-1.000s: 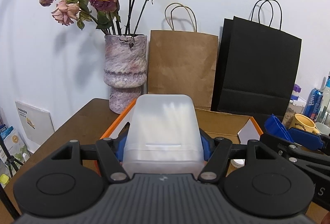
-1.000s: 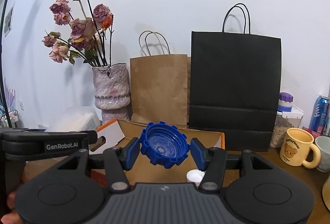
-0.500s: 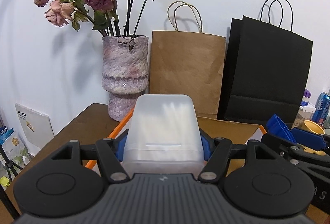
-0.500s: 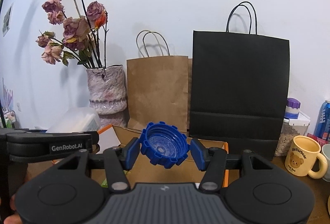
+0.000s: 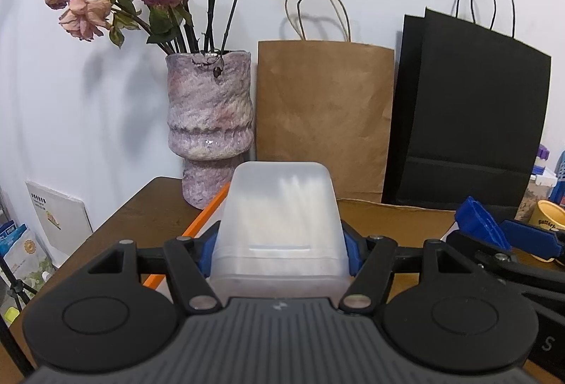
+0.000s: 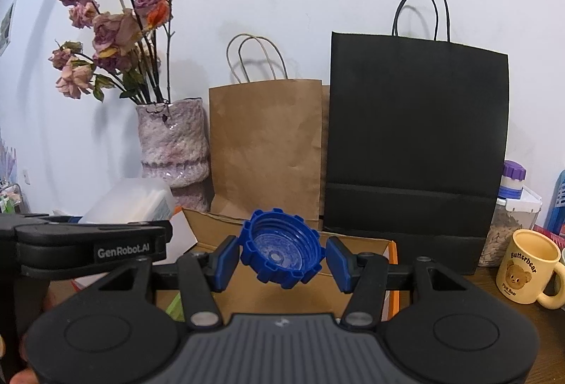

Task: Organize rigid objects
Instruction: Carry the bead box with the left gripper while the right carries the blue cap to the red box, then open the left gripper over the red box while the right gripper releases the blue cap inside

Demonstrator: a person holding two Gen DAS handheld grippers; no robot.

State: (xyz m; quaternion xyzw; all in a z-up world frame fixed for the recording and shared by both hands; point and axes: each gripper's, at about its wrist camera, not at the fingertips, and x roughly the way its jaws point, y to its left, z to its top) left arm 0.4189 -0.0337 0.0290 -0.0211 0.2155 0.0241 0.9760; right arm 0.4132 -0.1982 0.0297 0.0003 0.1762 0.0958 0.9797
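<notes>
In the right wrist view, white lettering reading "GenRobot.AI" stands on the black arm of the left gripper at the near left. At the far right, the pale yellow ceramic mug carries a bear picture with "Butterbear" above it and "Pink Bear" below. In the left wrist view, a white "S" shows on the black body of the right gripper at the right edge.

The box looks like frosted, translucent plastic with a smooth matt skin, and the blue cap is glossy moulded plastic, ribbed inside and notched round its rim. Behind the cap, the vase shows a rough, mottled glaze that glints, beside creased matt kraft paper of the brown bag and smoother matt black bag. The counter is dull brown wood; the mug is satiny.
</notes>
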